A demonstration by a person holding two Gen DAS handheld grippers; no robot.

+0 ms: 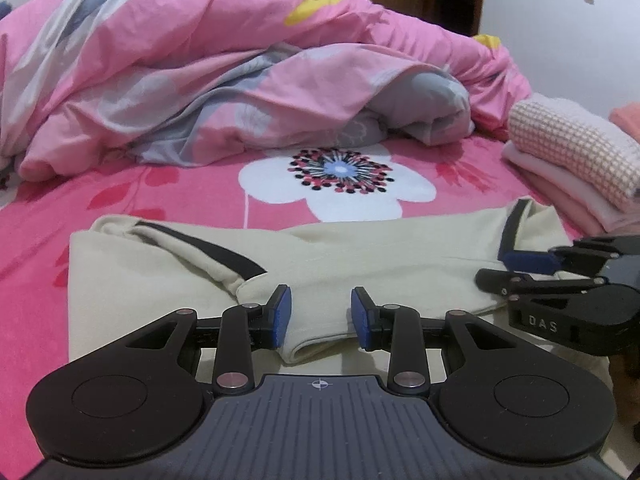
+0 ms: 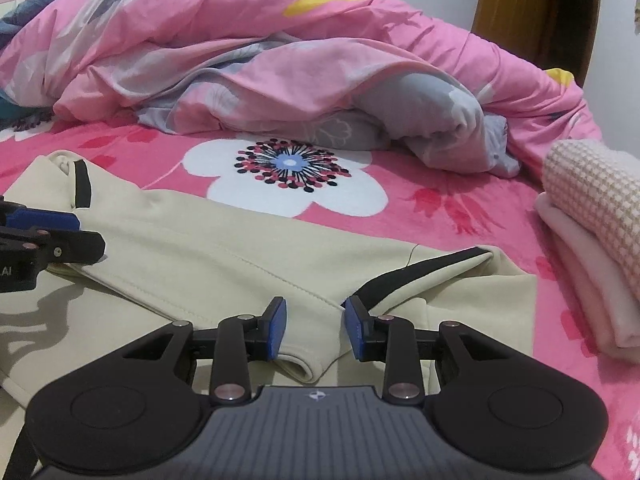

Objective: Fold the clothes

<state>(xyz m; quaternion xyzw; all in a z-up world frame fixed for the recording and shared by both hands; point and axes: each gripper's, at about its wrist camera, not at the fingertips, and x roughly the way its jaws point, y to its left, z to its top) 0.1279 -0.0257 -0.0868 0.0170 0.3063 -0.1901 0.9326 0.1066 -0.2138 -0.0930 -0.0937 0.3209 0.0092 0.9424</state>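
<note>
On the pink flower-printed bed (image 1: 168,200), near its front edge, the cream black-striped cotton sweatshirt (image 1: 360,248) lies flat with sleeves folded in. We judge we should bring its cuffs (image 2: 304,368) level before folding; our left gripper (image 1: 320,316) and right gripper (image 2: 314,326) stand spread, pinching nothing.

Pink floral bed (image 1: 160,200), wooden door (image 2: 532,12)

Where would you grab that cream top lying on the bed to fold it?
Probably the cream top at its near hem, from the near side, one tool at each end. That edge lies flat and doubled toward both tools, left tool and right tool, with open pads straddling it.
</note>
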